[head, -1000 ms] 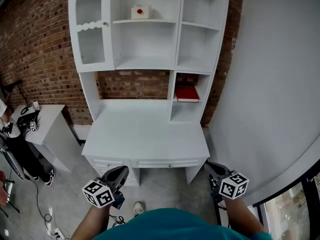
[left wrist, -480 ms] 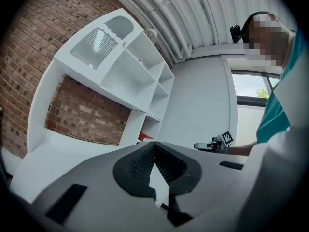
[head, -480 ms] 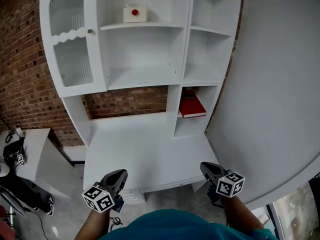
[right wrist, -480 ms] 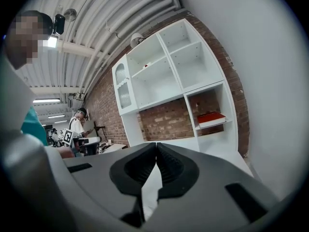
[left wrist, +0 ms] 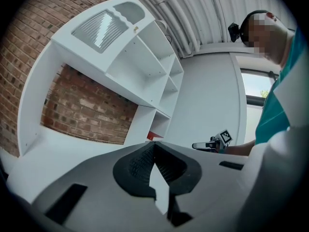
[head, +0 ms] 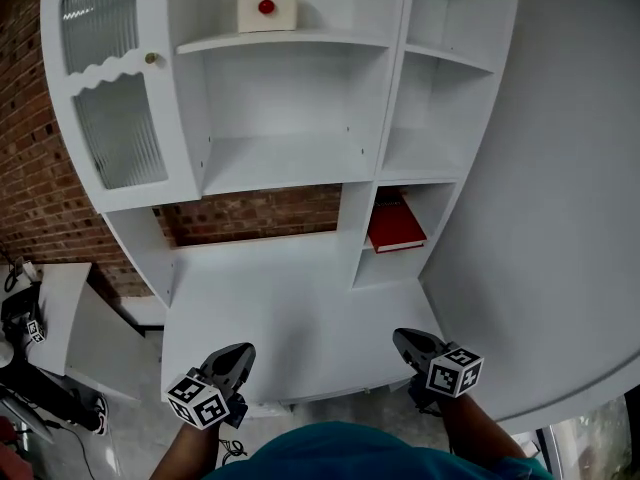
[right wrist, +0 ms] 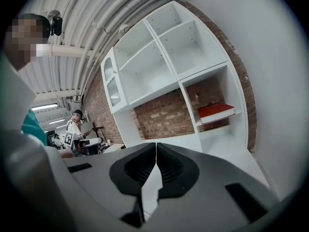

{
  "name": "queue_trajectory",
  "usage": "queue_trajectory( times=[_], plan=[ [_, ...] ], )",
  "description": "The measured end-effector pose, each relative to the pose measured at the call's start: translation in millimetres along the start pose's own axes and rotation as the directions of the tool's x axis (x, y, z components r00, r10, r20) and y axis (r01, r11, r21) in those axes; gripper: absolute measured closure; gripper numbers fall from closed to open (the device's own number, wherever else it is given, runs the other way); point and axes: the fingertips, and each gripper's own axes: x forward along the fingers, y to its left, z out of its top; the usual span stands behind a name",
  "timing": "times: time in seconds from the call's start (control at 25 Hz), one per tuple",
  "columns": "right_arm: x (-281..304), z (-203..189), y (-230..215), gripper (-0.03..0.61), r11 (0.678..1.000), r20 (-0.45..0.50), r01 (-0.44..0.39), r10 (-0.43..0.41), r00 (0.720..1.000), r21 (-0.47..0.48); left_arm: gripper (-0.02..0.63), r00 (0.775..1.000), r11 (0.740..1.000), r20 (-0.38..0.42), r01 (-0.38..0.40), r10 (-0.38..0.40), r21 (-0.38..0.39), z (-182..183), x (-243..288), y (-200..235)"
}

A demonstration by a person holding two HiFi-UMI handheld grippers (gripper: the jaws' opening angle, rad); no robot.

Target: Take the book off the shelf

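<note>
A red book [head: 396, 227] lies flat on the low right shelf of the white desk hutch [head: 290, 158]; the right gripper view shows the book [right wrist: 216, 111] in that cubby, and the left gripper view catches only a red sliver [left wrist: 152, 136]. My left gripper [head: 237, 355] hovers at the desk's front left edge, jaws shut and empty. My right gripper [head: 401, 338] hangs at the front right edge, well short of the book, also shut with nothing held. In their own views the left gripper [left wrist: 153, 144] and right gripper [right wrist: 156, 144] show their tips pressed together.
A small white box with a red button [head: 266, 9] sits on the top shelf. A glass cabinet door [head: 112, 88] closes the upper left. The white desk top [head: 270, 303] lies below. A curved white wall [head: 560, 218] stands at right; a low side table [head: 45, 303] at left.
The view has moved closer to the hutch and tilted up; the book now sits lower and nearer. Both grippers have stayed shut near the desk's front edge.
</note>
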Motion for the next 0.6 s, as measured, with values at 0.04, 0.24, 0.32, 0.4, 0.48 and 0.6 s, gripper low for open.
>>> queue_trajectory(
  times=[0.04,0.24,0.32,0.4,0.48,0.6],
  plan=[
    [4.5,0.5,-9.7,0.555,1.0,-0.007,-0.009,0.009,1.0,0.007,0.601,1.0,1.0,-0.003,-0.011,0.011,0.003,-1.0,8.9,2.3],
    [26.4,17.6,-72.9,0.555,0.996,-0.028,-0.083,0.084,0.996,0.034,0.601,0.996,0.996,-0.006,-0.094,0.094,-0.001,-3.2,68.2,0.9],
    [33.2,27.8,-100.0,0.555,0.992,-0.036,-0.114,0.116,0.993,0.046,0.601,0.992,0.992,0.001,-0.126,0.126,-0.008,-3.5,92.3,-8.1],
    [40.6,40.0,-125.4,0.554,0.989,-0.039,-0.138,0.14,0.989,0.042,0.601,0.989,0.989,0.006,-0.148,0.148,-0.003,-3.1,117.0,-16.3],
    [49.5,50.0,-147.9,0.554,0.988,-0.041,-0.151,0.153,0.987,0.039,0.601,0.986,0.986,0.016,-0.165,0.166,-0.005,-2.8,138.9,-21.5],
    [62.0,58.7,-173.1,0.554,0.985,-0.038,-0.157,0.16,0.986,0.072,0.601,0.984,0.984,0.025,-0.177,0.177,-0.017,-3.9,163.1,-27.6]
  ],
)
